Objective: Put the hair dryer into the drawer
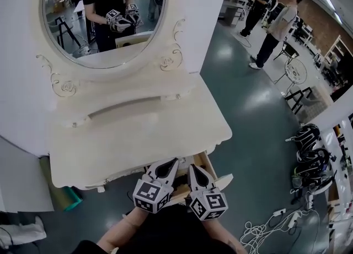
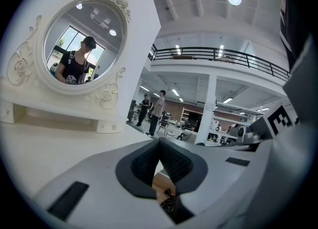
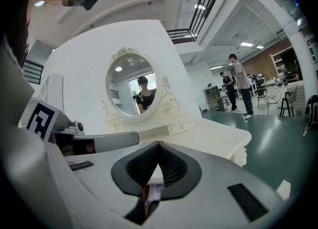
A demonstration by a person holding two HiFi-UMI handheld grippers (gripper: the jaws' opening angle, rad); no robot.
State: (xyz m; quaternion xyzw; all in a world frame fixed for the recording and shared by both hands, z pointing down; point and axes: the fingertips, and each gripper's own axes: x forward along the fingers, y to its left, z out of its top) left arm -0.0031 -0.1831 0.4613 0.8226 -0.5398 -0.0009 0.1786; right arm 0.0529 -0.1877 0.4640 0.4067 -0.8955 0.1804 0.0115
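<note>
1. Forearms (image 1: 118, 235) of the person are reaching in from the bottom edge of the head view, each carrying a gripper topped with a marker cube.
2. The left gripper (image 1: 172, 163) is hovering over the open drawer (image 1: 208, 165) and pointing toward the dressing table (image 1: 138, 137). In the left gripper view its jaws are meeting at the tips, closed with nothing between them.
3. The right gripper (image 1: 194, 167) is hanging just beside the left one, also over the drawer. In the right gripper view its jaws are likewise pressing tip to tip and gripping nothing.
4. The drawer is standing pulled out from under the table's front edge, and its wooden inside is showing between and beside the two grippers.
5. A dark shape (image 2: 169, 204) is lying inside the drawer, showing through the gap beneath the left jaws. It may be the hair dryer, but too little of it is showing to tell.
6. The oval mirror (image 1: 102, 16) above the tabletop is reflecting the person holding both grippers.
7. Two people (image 1: 276, 32) are standing on the green floor (image 1: 248, 137), well apart from the table, and white cables (image 1: 265, 228) are trailing across the floor at the lower right.
</note>
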